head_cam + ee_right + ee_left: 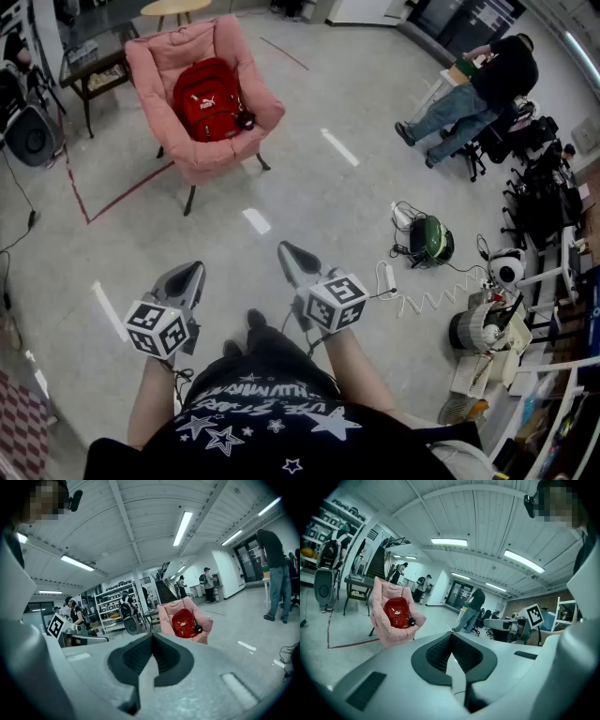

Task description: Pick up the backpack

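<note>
Grey left gripper (191,272) and right gripper (287,250), black star-printed T-shirt (272,422)

Red backpack (208,98) with white logo, sitting upright on the seat of a pink padded chair (155,70), leaning on the backrest. Small dark item at its lower right side; zips look closed.

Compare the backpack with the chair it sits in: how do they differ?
Colour: the backpack is bright red with a white logo; the armchair is pale pink. Size: the backpack is far smaller, filling only the middle of the armchair's seat. Pose: the backpack leans upright against the armchair's backrest; the armchair stands on thin dark legs on the floor. Shared: both look soft and padded.
</note>
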`<state>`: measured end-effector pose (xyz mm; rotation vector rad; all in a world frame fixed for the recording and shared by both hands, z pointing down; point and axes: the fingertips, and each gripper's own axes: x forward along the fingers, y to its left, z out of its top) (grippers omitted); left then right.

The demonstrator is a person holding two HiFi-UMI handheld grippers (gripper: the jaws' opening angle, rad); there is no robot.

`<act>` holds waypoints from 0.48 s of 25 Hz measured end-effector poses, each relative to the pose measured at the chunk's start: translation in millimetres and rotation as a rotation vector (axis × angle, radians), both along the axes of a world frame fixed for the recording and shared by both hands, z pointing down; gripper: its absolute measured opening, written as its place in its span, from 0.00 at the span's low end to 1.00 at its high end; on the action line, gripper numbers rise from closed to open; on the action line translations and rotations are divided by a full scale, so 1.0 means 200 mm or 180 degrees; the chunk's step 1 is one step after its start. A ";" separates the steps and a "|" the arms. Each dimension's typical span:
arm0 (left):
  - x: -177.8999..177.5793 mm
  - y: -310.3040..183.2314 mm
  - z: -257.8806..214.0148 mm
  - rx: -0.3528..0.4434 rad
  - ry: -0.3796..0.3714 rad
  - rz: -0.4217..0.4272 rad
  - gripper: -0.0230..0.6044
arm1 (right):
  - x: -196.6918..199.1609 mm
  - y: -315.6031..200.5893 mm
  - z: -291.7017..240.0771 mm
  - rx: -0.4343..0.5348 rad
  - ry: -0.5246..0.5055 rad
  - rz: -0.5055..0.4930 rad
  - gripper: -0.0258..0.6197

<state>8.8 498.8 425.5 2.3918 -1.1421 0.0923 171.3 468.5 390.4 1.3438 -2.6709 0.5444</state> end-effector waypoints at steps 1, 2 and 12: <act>-0.01 -0.01 0.00 0.0000 -0.0005 0.0004 0.05 | 0.00 0.00 0.01 -0.0003 0.0002 -0.0001 0.04; -0.01 -0.01 0.00 0.0001 -0.0009 0.0007 0.05 | -0.01 0.00 0.01 -0.0007 0.0006 -0.0002 0.04; -0.03 0.08 -0.01 0.0004 -0.0025 -0.0004 0.05 | -0.06 0.08 0.04 -0.0028 0.0069 -0.0086 0.04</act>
